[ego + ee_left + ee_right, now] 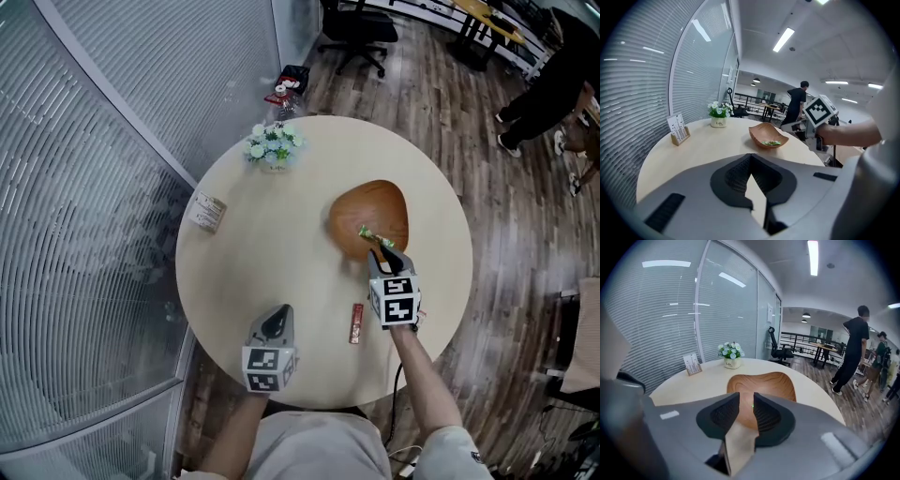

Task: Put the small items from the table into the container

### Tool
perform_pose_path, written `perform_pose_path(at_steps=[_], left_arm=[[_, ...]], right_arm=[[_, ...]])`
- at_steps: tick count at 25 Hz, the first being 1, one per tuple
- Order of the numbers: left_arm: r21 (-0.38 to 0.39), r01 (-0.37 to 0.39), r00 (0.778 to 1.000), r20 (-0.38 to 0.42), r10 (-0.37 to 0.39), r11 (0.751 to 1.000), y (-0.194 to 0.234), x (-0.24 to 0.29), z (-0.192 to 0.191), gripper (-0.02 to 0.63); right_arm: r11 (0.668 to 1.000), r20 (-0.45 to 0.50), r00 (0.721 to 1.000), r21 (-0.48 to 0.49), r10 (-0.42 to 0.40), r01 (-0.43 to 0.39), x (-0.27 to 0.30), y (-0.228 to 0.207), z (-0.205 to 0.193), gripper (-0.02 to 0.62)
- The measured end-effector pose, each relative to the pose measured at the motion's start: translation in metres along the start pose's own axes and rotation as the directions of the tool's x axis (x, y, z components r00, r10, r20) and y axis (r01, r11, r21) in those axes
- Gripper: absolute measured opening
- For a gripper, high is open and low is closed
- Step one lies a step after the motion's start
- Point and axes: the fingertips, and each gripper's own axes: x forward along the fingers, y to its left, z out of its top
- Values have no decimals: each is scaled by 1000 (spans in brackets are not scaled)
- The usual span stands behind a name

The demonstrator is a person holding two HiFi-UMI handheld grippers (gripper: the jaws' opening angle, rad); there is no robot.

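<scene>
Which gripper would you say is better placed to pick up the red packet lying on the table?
Probably the right. The red packet lies just beside the right gripper, whose jaws stand apart and empty at the near rim of the wooden bowl. The left gripper sits farther off, jaws closed.

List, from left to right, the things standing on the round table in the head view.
card stand → flower pot → wooden bowl. The red packet lies within the bowl's span, so it is left out.

Card (207,212) print unreadable, bystander (553,80) cropped
</scene>
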Motion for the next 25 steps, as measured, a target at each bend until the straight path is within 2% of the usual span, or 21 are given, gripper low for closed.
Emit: perform_pose_path(at_steps=[6,11,15,19,25], left_arm=[[27,34,999,23,-34,999,-19,4,8,6],[45,44,999,10,-44,998,-29,4,-1,6],[59,50,999,-10,-50,997,-35,4,-17,6],[34,48,999,-16,-48,998,-37,-2,-29,6],[32,48,998,-32,-47,998,-35,-9,-42,6]], right_arm=[[995,43,996,47,82,-84,-59,64,-44,92],[988,33,997,132,75,-79,-83,97,-87,91],[987,-13,997,141,73,-71,-90,106,-115,91],[991,-84,994,120,63,-53,-88,110,-148,92],[990,-246,968,140,48,-14,-65,103,-206,101]])
